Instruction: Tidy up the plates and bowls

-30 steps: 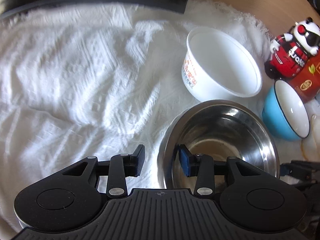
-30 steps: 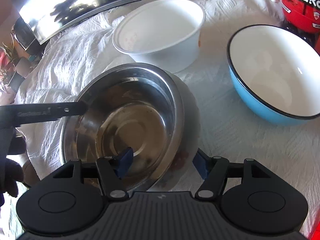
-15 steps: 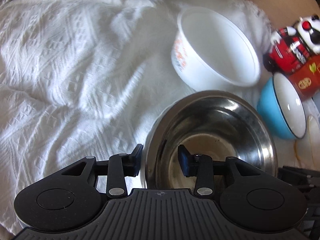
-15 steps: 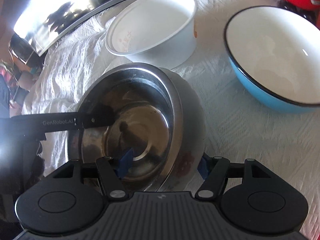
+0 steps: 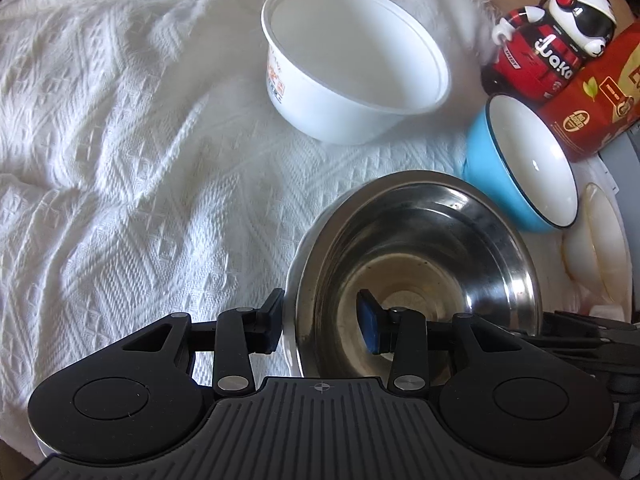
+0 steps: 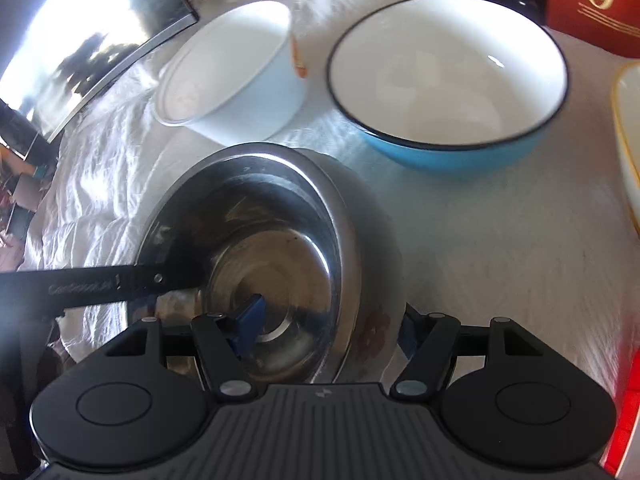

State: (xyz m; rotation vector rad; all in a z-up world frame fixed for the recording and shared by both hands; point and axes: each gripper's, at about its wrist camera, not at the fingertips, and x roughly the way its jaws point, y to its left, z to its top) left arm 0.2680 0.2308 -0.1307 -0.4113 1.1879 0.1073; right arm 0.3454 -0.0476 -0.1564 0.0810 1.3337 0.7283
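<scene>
My left gripper [image 5: 322,322] and right gripper [image 6: 332,326] each straddle the round stainless-steel bowl's [image 5: 416,256] rim, jaws fairly wide, on the white woven cloth [image 5: 132,152].

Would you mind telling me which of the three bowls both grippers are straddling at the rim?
The stainless steel bowl: the left gripper and right gripper each straddle its rim. The white plastic bowl and blue bowl stand untouched behind it.

The red box [image 5: 600,112] and, seemingly, a cream plate [image 6: 628,140] run off-frame.
</scene>
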